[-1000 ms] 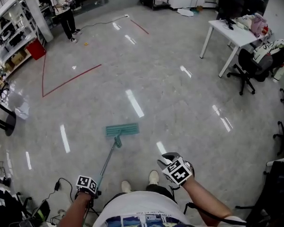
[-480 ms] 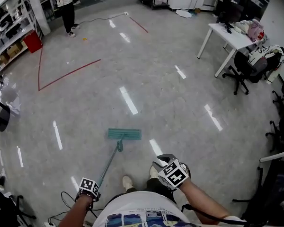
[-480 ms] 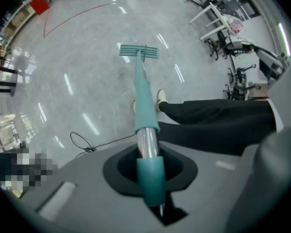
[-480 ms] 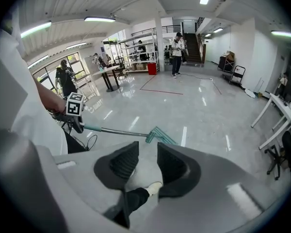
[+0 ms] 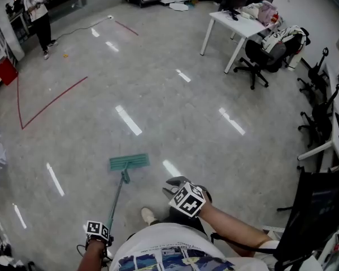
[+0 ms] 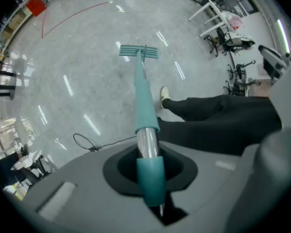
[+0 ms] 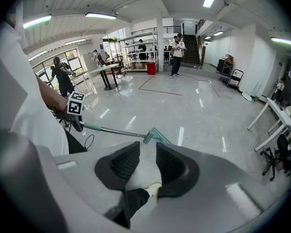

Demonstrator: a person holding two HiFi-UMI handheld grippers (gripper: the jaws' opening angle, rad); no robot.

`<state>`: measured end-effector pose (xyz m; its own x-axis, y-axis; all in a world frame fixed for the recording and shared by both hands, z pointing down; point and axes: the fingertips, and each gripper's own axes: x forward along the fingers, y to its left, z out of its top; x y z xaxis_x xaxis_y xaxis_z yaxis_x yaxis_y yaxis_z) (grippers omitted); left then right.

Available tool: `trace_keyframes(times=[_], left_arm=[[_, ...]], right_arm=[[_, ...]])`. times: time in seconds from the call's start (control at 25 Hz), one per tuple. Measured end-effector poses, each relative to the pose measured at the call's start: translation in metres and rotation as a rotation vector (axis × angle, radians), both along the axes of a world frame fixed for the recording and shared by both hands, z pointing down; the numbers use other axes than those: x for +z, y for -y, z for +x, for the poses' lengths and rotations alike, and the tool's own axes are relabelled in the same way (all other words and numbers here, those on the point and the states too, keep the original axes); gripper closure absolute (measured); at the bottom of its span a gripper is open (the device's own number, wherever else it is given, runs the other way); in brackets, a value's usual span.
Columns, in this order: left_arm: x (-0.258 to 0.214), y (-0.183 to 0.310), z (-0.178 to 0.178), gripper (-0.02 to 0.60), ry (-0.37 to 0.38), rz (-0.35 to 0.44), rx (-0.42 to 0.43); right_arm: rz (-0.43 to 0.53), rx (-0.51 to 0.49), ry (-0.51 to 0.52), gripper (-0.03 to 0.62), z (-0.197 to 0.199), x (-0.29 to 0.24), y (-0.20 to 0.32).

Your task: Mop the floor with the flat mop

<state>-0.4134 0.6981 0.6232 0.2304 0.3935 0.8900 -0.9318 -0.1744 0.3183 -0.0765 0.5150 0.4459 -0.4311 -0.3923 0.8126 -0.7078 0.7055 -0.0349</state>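
Observation:
The flat mop lies with its teal head (image 5: 129,162) flat on the glossy grey floor in front of me, its thin handle (image 5: 115,202) slanting back to my left gripper (image 5: 97,230). In the left gripper view that gripper (image 6: 148,166) is shut on the mop handle (image 6: 146,140), which runs out to the mop head (image 6: 138,51). My right gripper (image 5: 173,184) hovers to the right of the handle, apart from it. Its jaws (image 7: 148,152) stand a little open with nothing between them; the mop head (image 7: 155,136) and left gripper (image 7: 75,106) show beyond.
A white table (image 5: 240,24) and office chairs (image 5: 260,55) stand at the far right, more chairs (image 5: 319,117) along the right edge. Red tape lines (image 5: 51,103) mark the floor at left. A person (image 5: 38,10) stands far left. A black cable (image 6: 87,142) lies near my shoe (image 5: 148,215).
The head view has swung to the right, so the table and chairs sit further left. The mop head has shifted a little left and nearer. Both grippers keep their hold and spacing.

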Motion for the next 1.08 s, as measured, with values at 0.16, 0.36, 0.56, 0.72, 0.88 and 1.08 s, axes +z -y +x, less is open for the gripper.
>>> trace_keyframes(times=[0.16, 0.36, 0.56, 0.72, 0.88, 1.08], left_arm=[[-0.001, 0.005, -0.001, 0.522, -0.008, 0.001, 0.011], [0.004, 0.013, 0.001, 0.522, -0.019, -0.001, 0.029], [0.008, 0.014, 0.006, 0.522, -0.025, -0.007, 0.041], [0.005, 0.016, 0.008, 0.522, -0.02, -0.012, 0.057], [0.007, 0.018, 0.009, 0.522, -0.018, -0.021, 0.064], [0.011, 0.02, 0.005, 0.522, -0.005, -0.029, 0.059]], right_arm=[[-0.003, 0.01, -0.013, 0.487, -0.002, -0.001, -0.004], [-0.01, 0.02, -0.03, 0.491, 0.0, 0.002, -0.005], [-0.009, 0.024, -0.038, 0.493, 0.004, 0.003, -0.004], [-0.011, 0.033, -0.042, 0.493, 0.008, -0.001, -0.004], [-0.015, 0.043, -0.045, 0.493, 0.013, 0.0, -0.003], [-0.011, 0.05, -0.043, 0.493, 0.013, 0.001, 0.0]])
